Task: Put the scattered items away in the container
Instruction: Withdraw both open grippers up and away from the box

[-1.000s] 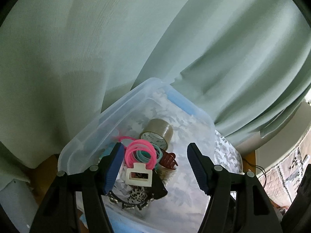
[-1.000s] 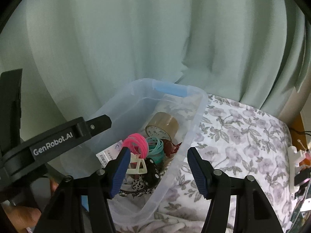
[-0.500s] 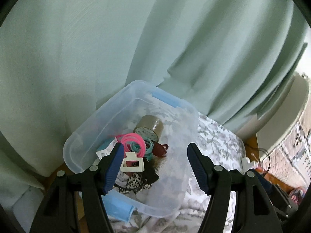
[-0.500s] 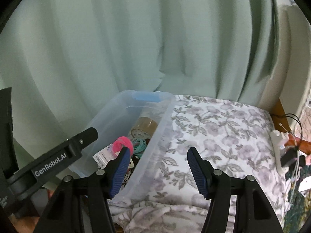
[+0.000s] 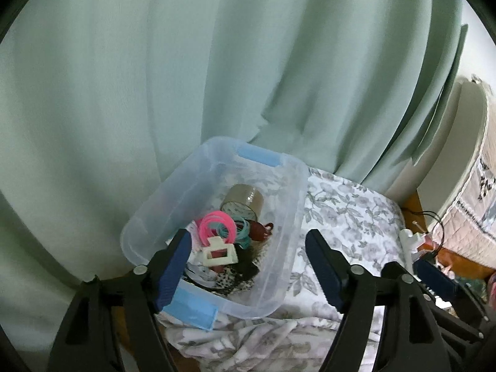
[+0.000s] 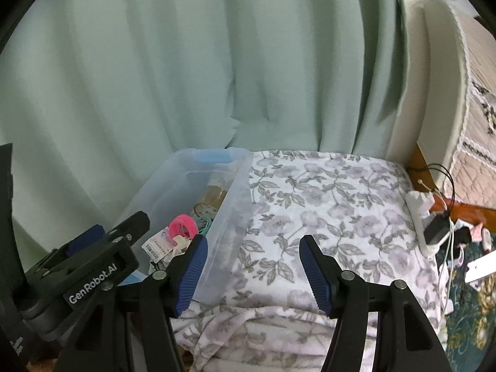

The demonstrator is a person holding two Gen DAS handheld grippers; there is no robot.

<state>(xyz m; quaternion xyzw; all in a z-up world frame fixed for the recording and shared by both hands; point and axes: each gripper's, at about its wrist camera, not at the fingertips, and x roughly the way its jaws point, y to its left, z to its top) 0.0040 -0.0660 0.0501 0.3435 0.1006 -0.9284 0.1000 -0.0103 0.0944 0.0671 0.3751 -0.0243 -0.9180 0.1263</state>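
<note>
- The pale green curtain [image 6: 198, 71] fills the back of both views, and the floral bedspread [image 6: 334, 204] in front of it lies bare of loose items.
- The clear plastic container [image 5: 288, 217] with blue handles sits on the bedspread's left part, close against the curtain.
- Inside it lie the gathered things: a roll of brown tape [image 5: 243, 201], pink hair ties [image 5: 217, 226] and teal ones, a cream claw clip [image 5: 218, 252], a dark red clip and some spotted fabric.
- The left gripper [image 5: 248, 266] hangs above the container's near end; its jaws have just been opening and stand wide with nothing between the pads.
- The right gripper [image 6: 251, 271] is held over the bedspread just right of the container, jaws apart and empty too.
- Judged from this, the tidying looks close to finished — the step in hand seems to be pulling both tools clear.
- To do it well, each gripper should lift away without catching the container's rim or dragging the cloth — and the bedspread deserves one last look for strays.
- A white power strip [image 6: 421, 217] with cables at the far right edge is best left alone.
</note>
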